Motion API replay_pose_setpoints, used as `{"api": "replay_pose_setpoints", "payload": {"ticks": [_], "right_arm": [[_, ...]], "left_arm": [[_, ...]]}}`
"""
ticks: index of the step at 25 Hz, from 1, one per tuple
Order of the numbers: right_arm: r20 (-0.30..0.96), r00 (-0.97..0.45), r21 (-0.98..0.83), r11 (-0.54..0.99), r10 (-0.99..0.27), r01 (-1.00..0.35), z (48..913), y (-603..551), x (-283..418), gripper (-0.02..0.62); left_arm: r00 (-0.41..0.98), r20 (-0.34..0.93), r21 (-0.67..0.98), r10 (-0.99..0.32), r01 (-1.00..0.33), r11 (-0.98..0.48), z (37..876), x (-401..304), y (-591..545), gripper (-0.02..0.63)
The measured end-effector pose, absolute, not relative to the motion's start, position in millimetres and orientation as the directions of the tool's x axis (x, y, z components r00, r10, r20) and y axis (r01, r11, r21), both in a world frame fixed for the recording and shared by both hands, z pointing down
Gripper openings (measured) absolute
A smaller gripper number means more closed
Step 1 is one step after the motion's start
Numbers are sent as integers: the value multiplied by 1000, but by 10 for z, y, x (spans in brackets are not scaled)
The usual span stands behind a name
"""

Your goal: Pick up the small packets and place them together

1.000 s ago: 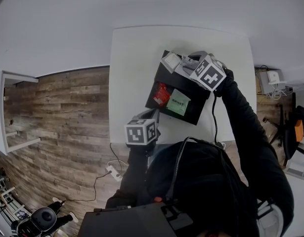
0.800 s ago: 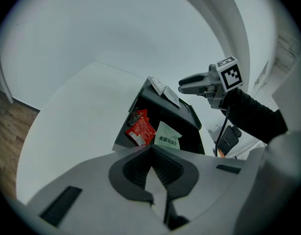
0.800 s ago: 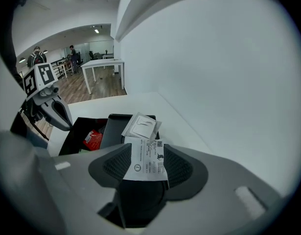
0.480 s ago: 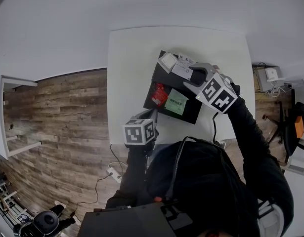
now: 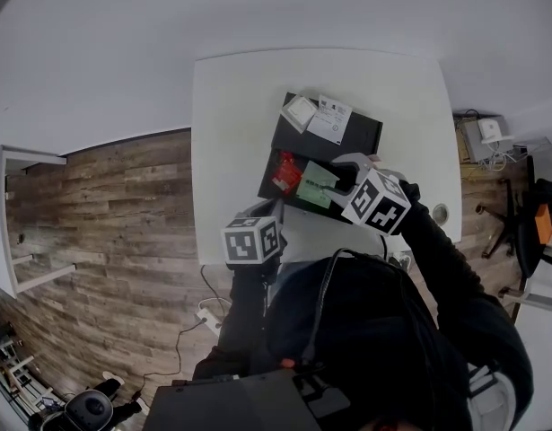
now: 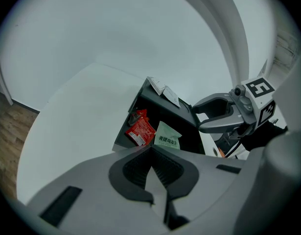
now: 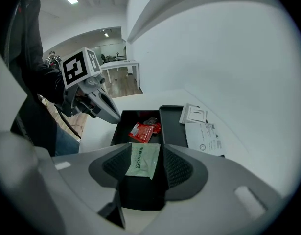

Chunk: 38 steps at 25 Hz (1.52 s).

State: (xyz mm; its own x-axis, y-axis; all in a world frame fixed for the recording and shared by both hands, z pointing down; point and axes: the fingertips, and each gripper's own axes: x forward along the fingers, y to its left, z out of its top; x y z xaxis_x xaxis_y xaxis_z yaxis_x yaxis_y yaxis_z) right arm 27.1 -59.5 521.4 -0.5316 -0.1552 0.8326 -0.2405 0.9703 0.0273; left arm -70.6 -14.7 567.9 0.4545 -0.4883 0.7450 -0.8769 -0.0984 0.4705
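A black two-part tray (image 5: 369, 134) lies on the white table (image 5: 231, 106). Two white packets (image 5: 299, 112) (image 5: 330, 118) rest at its far end. A red packet (image 5: 285, 171) and a green packet (image 5: 318, 185) lie in the near compartment. My right gripper (image 5: 340, 176) hovers over the green packet (image 7: 143, 161); its jaws have just been opening and stand open, with the packet seen in the gap and untouched. My left gripper (image 5: 265, 212) stays shut and empty at the table's near edge, short of the tray (image 6: 140, 94).
The red packet (image 7: 142, 131) lies just beyond the green one, and the white packets (image 7: 194, 114) (image 7: 205, 138) lie to the right. The left gripper (image 7: 94, 102) hangs at the tray's left side. Bare white table surrounds the tray; wood floor lies left.
My right gripper has drawn back from the white packets at the tray's far end to above the green packet. The left gripper has not moved.
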Motion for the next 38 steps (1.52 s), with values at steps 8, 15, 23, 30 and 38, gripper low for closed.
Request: {"api": "replay_pose_setpoints", "payload": {"ticks": [8, 15, 23, 30, 38], "right_arm": [[860, -501, -26, 973, -95, -229, 5473, -399, 179, 198], [888, -458, -73, 971, -42, -229, 5732, -310, 133, 198], [916, -400, -70, 966, -37, -250, 5958, -313, 123, 216], [935, -350, -39, 966, -54, -256, 6105, -306, 131, 222], [951, -289, 42, 975, -106, -218, 6168, -352, 135, 222]], "left_arm": [[465, 739, 478, -488, -872, -106, 5665, -699, -140, 2], [476, 732, 488, -487, -865, -112, 5677, -703, -139, 2], [491, 726, 499, -481, -858, -122, 5664, -701, -132, 2], [499, 725, 502, -474, -855, -132, 5666, -695, -110, 2], [510, 723, 508, -466, -850, -141, 5669, -703, -133, 2]]}}
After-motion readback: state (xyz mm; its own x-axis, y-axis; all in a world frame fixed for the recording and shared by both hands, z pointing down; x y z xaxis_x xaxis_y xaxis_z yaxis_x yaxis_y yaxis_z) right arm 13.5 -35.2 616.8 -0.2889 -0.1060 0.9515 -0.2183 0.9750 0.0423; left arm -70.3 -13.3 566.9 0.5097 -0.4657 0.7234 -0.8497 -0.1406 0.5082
